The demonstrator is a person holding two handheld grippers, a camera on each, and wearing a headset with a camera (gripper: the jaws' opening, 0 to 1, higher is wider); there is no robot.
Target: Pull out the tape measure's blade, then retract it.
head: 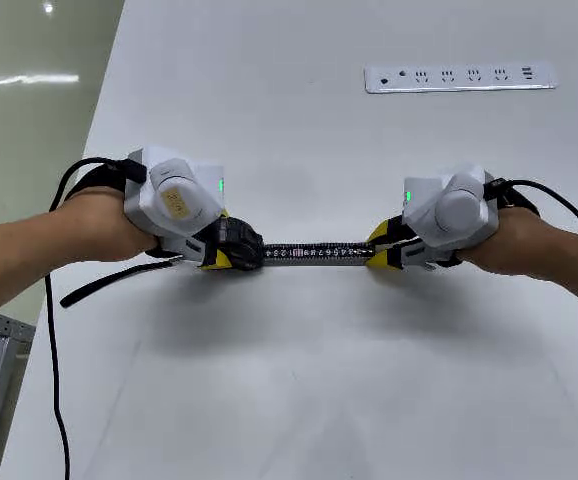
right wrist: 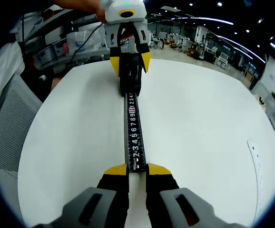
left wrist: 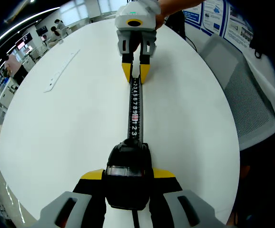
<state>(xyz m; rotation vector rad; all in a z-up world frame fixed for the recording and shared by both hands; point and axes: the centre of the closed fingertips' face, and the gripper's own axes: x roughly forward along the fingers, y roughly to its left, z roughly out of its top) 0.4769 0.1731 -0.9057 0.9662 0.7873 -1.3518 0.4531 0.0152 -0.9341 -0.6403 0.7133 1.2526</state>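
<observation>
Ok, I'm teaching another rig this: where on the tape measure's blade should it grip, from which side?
Grip the blade at its free tip, coming along its length from the end opposite the case. It lies straight, face up, so the right gripper can flank both edges there while the left gripper holds the case.

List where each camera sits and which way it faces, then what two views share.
Head view: on the person's head, looking forward and down at the white bench; both forearms, the left gripper and the right gripper show.
Left gripper view: on the left gripper, facing the right gripper along the blade; own jaws clamp the tape measure case.
Right gripper view: on the right gripper, facing the left gripper; own jaws pinch the blade's end.
Shared: both gripper views show the blade, from opposite ends.
</observation>
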